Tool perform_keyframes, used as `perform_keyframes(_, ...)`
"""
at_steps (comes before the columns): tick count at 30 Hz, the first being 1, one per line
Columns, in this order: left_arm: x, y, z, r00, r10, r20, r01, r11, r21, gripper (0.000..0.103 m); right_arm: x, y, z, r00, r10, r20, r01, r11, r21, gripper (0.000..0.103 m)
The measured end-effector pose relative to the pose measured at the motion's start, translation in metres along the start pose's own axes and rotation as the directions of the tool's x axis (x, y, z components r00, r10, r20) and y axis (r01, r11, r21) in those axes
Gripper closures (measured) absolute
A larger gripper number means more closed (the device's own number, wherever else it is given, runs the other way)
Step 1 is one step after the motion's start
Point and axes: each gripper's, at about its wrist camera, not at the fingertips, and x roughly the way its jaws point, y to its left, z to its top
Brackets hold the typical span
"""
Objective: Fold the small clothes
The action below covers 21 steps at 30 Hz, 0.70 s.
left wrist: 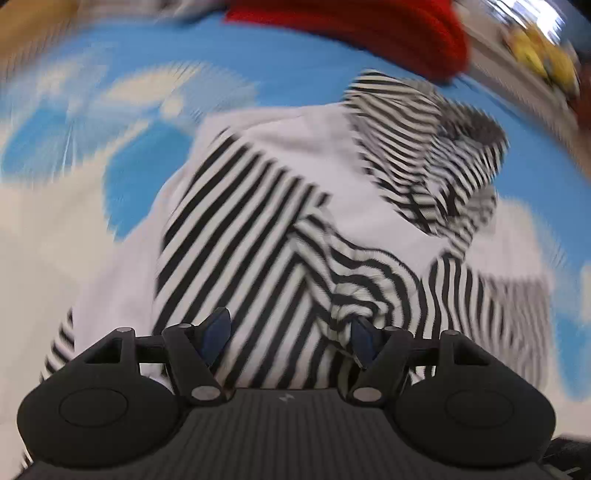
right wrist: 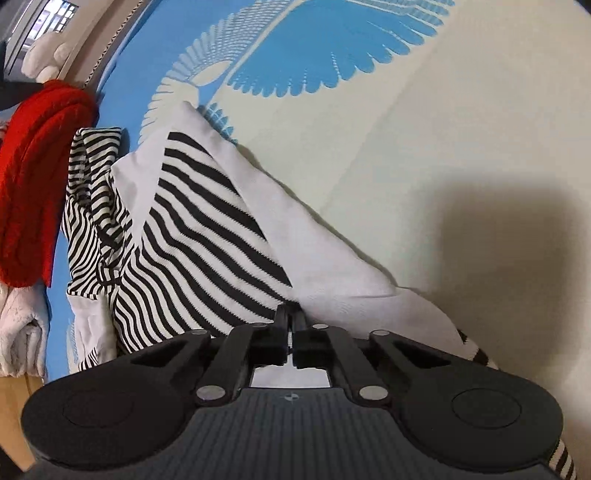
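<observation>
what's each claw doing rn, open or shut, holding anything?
Left claw: open, fingers spread over the striped garment, gripping nothing.
Right claw: shut on the striped garment's edge.

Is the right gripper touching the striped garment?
Touching: the right wrist view shows the right gripper with jaws closed on the striped garment at its edge.

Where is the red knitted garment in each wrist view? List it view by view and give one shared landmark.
Left wrist view: the red knitted garment lies at the top edge, right of centre.
Right wrist view: it lies along the left edge, upper half.
Shared landmark: the black-and-white striped garment, just before it in both.
</observation>
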Motion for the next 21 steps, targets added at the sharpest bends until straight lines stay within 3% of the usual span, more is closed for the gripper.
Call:
perform_keyframes(1, -0.003, 0.014, 0.004, 1.000, 0.009, -0.019, -0.010, 0.999, -0.054, 0.030, 0.000, -0.001, 0.000, 1.000, 0.004, -0.004, -0.004, 1.000, 0.004, 0.103)
perform_keyframes(5, -0.021, 0.060, 0.022, 0.986, 0.166, 0.029, -0.160, 0.975, -0.155, 0.034, 0.001, 0.000, 0.000, 1.000, 0.001, -0.005, -0.001, 1.000, 0.000, 0.103)
perform_keyframes(7, -0.027, 0.082, 0.032, 0.990, 0.139, 0.027, -0.129, 0.965, -0.228, 0.034, 0.001, 0.000, 0.000, 1.000, -0.002, -0.003, 0.002, 1.000, 0.000, 0.103)
perform_keyframes(14, -0.010, 0.110, 0.042, 0.999, -0.007, -0.038, -0.005, 0.954, -0.301, 0.035, -0.005, 0.007, -0.006, 0.999, -0.029, 0.024, 0.029, 1.000, -0.007, 0.103)
perform_keyframes(19, 0.012, 0.111, 0.035, 0.995, -0.071, -0.074, 0.044, 0.947, -0.317, 0.053, -0.006, 0.009, -0.006, 0.999, -0.031, 0.024, 0.031, 1.000, -0.002, 0.102)
perform_keyframes(21, 0.016, 0.109, 0.035, 0.995, -0.073, -0.071, 0.048, 0.954, -0.296, 0.065, -0.006, 0.008, -0.005, 0.999, -0.031, 0.024, 0.031, 1.000, 0.005, 0.102)
